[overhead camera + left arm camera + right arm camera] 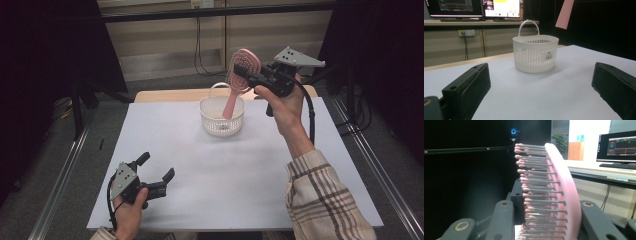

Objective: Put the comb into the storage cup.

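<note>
A pink hairbrush (243, 66) hangs head-up in the air, and my right gripper (241, 74) is shut on its bristled head. Its handle (230, 106) points down over a white slotted basket (215, 128) at the back middle of the table. In the left gripper view the handle's end (564, 13) hangs above the basket (535, 56), clear of its rim. In the right gripper view the brush head (564, 185) stands on edge between the jaws, bristles to the left. My left gripper (157, 166) rests open at the front left, nothing between its jaws.
A white sheet (225, 180) covers the table, with a wooden edge (165, 95) showing at the back. Metal rails (60, 175) run along both sides. Monitors (474, 8) stand on a shelf beyond the table.
</note>
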Demonstrator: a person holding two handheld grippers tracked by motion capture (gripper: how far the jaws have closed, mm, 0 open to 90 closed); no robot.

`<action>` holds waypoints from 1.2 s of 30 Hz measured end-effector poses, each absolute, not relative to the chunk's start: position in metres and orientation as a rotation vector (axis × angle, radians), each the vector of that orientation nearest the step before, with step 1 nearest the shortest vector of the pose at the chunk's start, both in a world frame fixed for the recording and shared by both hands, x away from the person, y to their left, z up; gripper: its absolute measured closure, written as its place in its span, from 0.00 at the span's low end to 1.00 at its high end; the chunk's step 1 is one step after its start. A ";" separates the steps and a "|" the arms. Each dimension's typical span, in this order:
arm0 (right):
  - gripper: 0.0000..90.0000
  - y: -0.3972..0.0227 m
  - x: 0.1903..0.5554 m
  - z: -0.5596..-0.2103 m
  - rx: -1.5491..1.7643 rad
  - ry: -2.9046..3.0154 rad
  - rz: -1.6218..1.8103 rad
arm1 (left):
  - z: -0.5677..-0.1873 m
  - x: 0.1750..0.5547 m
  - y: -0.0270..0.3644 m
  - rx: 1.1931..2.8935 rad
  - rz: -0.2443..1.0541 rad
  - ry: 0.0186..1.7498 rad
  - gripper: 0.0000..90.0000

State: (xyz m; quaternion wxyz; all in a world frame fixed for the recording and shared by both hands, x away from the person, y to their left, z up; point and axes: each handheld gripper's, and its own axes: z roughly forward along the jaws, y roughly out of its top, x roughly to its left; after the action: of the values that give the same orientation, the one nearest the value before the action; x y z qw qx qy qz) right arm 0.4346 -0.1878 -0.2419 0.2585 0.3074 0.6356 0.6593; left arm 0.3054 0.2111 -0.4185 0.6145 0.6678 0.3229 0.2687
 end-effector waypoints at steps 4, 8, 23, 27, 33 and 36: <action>0.71 -0.189 0.444 -0.243 0.872 1.726 1.793 | -0.418 0.305 0.210 1.535 0.616 0.743 0.02; 0.71 -0.188 0.450 -0.246 0.894 1.701 1.777 | -0.418 0.304 0.210 1.536 0.616 0.734 0.02; 0.71 -0.182 0.472 -0.268 0.944 1.675 1.730 | -0.418 0.303 0.207 1.544 0.614 0.725 0.02; 0.71 -0.183 0.477 -0.276 0.974 1.668 1.732 | -0.418 0.303 0.208 1.545 0.616 0.724 0.02; 0.71 -0.185 0.480 -0.289 0.997 1.664 1.715 | -0.418 0.303 0.208 1.552 0.608 0.726 0.02; 0.71 -0.187 0.482 -0.296 1.016 1.669 1.721 | -0.418 0.303 0.207 1.554 0.606 0.725 0.02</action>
State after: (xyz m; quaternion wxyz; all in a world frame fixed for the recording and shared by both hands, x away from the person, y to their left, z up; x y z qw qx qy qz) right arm 0.4821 -0.1874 -0.2963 0.2655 0.3761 0.6180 0.6372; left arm 0.3029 0.2071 -0.4185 0.6141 0.6743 0.3145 0.2631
